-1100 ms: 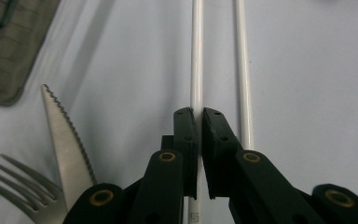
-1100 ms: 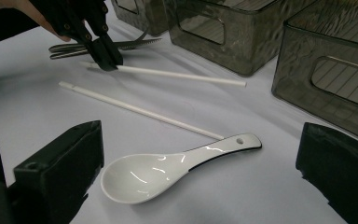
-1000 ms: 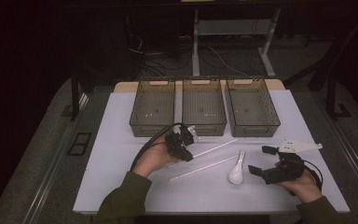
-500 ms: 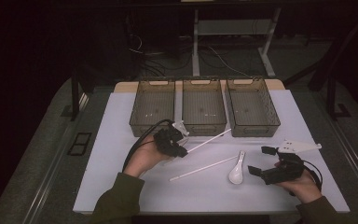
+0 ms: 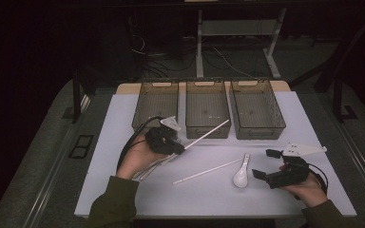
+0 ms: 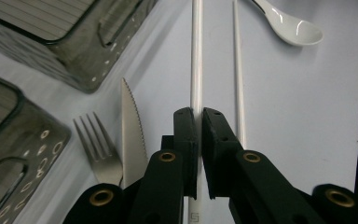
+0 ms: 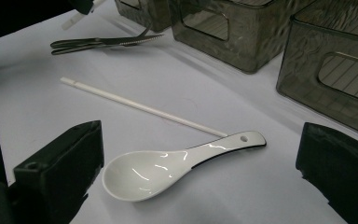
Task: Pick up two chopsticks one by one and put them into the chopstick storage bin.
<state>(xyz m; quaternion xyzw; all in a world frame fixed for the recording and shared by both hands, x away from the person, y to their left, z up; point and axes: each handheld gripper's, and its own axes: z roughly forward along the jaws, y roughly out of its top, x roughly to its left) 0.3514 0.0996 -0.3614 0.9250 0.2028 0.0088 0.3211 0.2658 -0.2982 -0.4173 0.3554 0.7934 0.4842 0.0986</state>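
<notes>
- Bins: three smoky clear bins stand in a row at the table's far side, left bin (image 5: pixel 155 104), middle bin (image 5: pixel 207 107) and right bin (image 5: pixel 257 107); I see no cutlery in any of them.
- Left gripper (image 5: pixel 167 141), near the left bin, has its jaws pinching a white chopstick (image 5: pixel 208 133), whose far end lies over the middle bin's near rim.
- Second chopstick (image 5: pixel 207 171) lies on the table (image 5: pixel 313 123) beside the white spoon (image 5: pixel 242 175).
- Fork (image 6: pixel 98 149) and knife (image 6: pixel 131 133) lie under the left hand.
- Right gripper (image 5: pixel 271 165), jaws spread, sits right of the spoon.

- Three smoky translucent plastic bins (image 5: pixel 156 105), at twelve o'clock
- Two thin white chopsticks (image 5: pixel 207 171)
- One glossy white ceramic spoon (image 5: pixel 242 176)
- One steel fork (image 6: pixel 98 151)
- One serrated steel knife (image 6: pixel 131 135)
</notes>
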